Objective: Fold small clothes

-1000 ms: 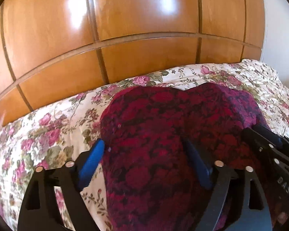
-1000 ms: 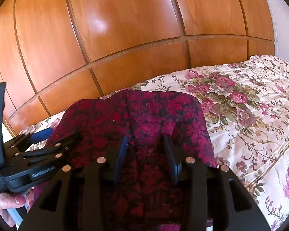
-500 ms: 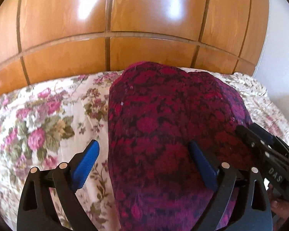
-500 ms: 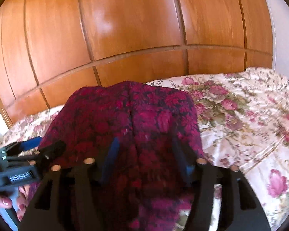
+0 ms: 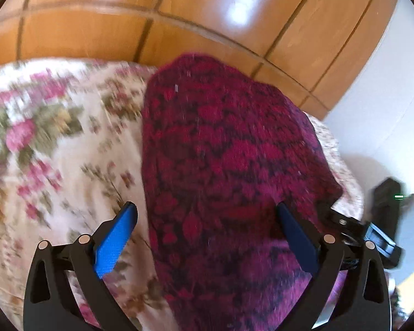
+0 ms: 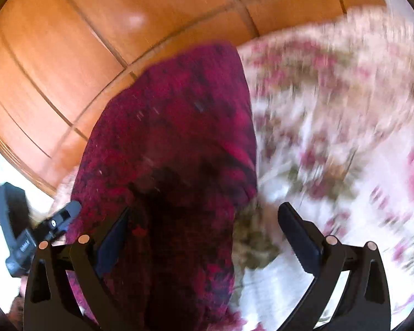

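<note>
A dark red flowered garment [image 5: 223,165] lies on the floral bedspread [image 5: 55,149]. My left gripper [image 5: 207,234] is open, its blue pads spread wide; the garment's left edge runs between the fingers. My right gripper [image 6: 207,234] is open wide too, with the garment [image 6: 174,143] lying between its left finger and the middle. The right gripper shows at the right edge of the left wrist view [image 5: 372,234]. The left gripper shows at the left edge of the right wrist view [image 6: 41,234]. Both views are blurred by motion.
A glossy wooden headboard [image 5: 179,13] rises behind the bed. A white wall [image 5: 386,96] stands to the right of it. The bedspread [image 6: 331,124] stretches far to the right of the garment.
My right gripper has opened from a narrower gap to wide. Both views have swung, the left one leftward and the right one rightward. The garment reaches further up the frames.
</note>
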`<state>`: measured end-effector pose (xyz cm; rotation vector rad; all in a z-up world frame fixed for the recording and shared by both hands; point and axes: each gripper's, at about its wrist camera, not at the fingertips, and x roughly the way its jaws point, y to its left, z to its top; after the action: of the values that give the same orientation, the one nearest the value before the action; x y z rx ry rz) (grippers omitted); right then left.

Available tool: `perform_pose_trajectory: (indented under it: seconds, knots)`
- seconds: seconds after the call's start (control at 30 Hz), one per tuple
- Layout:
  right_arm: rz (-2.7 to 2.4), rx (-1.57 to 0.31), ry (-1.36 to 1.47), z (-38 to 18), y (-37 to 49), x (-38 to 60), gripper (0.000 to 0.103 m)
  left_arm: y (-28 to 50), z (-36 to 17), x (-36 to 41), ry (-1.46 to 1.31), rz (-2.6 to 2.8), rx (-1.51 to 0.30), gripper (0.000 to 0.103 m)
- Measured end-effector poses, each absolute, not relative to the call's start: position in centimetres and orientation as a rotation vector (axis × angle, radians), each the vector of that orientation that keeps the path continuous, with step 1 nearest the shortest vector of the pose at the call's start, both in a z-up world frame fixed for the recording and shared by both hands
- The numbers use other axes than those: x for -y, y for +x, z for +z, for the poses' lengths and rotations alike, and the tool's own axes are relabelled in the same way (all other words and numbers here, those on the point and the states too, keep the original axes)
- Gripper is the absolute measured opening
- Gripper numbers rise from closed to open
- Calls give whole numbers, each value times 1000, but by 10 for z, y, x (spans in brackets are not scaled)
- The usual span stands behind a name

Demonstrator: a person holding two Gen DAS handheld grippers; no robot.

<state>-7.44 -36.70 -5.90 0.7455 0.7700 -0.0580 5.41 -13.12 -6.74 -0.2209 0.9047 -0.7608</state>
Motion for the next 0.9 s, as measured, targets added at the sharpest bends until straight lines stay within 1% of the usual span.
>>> perform_pose_trajectory:
  seconds: [0.07,0.23,0.33,0.37,0.4,0.43,0.47,0.5,0.53,0.57,0.63,0.73,0.9]
  knots:
    - [-33,-753,772,-61,-75,370,101,57,-74,128,-280,-800,-945,99]
    - [78,-802,737,-59,-54,365,101,63,-89,130,-391,-872,-1039,99]
    - [105,-804,756,-62,-49,366,99,58,-92,135,-387,-883,-1028,99]
    - [109,-800,761,-63,-49,365,94,55,-92,137,-371,-887,-1025,99]
    - [139,-782,774,-62,-52,363,79,52,-91,139,-352,-896,-1028,99]
    - [160,-752,789,-62,-56,362,73,49,-90,141,-333,-900,-1026,99]
    - [161,-730,781,-61,-59,361,70,44,-88,144,-301,-901,-1009,98]
    - [158,-717,747,-60,-62,357,66,39,-85,146,-273,-900,-989,94]
    - [156,-705,722,-57,-65,355,64,37,-82,147,-258,-899,-979,89]
    - [165,-688,728,-55,-68,354,57,32,-79,148,-236,-895,-959,87]
    - [165,-668,721,-51,-66,351,55,25,-72,147,-215,-886,-923,81]
    - [177,-645,637,-38,-65,339,51,21,-65,143,-205,-876,-888,78]
    - [214,-615,603,-33,-46,322,49,16,-47,132,-129,-823,-769,76]
